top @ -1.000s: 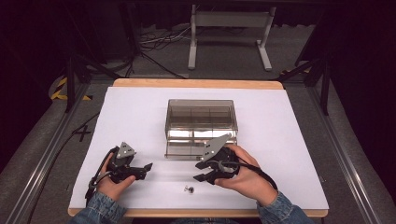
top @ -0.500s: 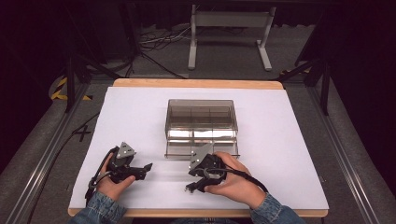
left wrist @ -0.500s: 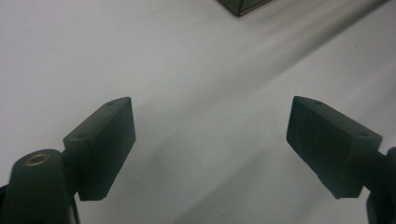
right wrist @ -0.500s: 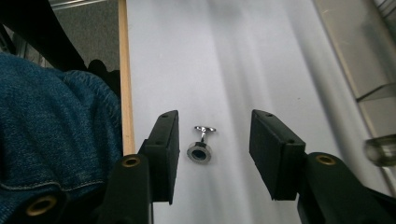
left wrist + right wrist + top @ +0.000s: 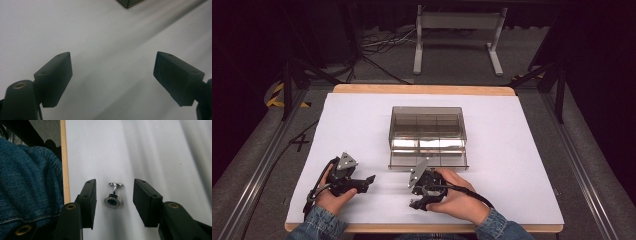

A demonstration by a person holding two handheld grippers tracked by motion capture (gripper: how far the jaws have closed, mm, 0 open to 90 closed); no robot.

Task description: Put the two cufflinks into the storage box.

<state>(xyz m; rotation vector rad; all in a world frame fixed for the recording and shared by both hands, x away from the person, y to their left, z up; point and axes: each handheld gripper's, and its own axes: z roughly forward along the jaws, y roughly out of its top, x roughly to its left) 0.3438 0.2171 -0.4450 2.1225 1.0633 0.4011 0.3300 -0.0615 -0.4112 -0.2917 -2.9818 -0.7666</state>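
Observation:
A small shiny metal hook with a round knurled base (image 5: 113, 197) lies on the white table sheet. My right gripper (image 5: 114, 201) is open, its two black jaws to either side of the hook without touching it. In the high view that right gripper (image 5: 418, 202) points down toward the table's front edge, in front of the clear box (image 5: 428, 136). My left gripper (image 5: 112, 77) is open wide over bare white sheet; the high view shows the left gripper (image 5: 370, 181) at the front left, pointing right.
The clear plastic compartment box stands mid-table with its lid raised; one corner of the box (image 5: 130, 2) shows at the top of the left gripper view. The table's wooden front edge (image 5: 63, 160) and a denim sleeve (image 5: 27, 187) lie just beside the right gripper's jaw.
The right hand has swung its gripper from beside the box down toward the front edge, and now the jaws straddle the small metal hook. The left gripper has stayed still.

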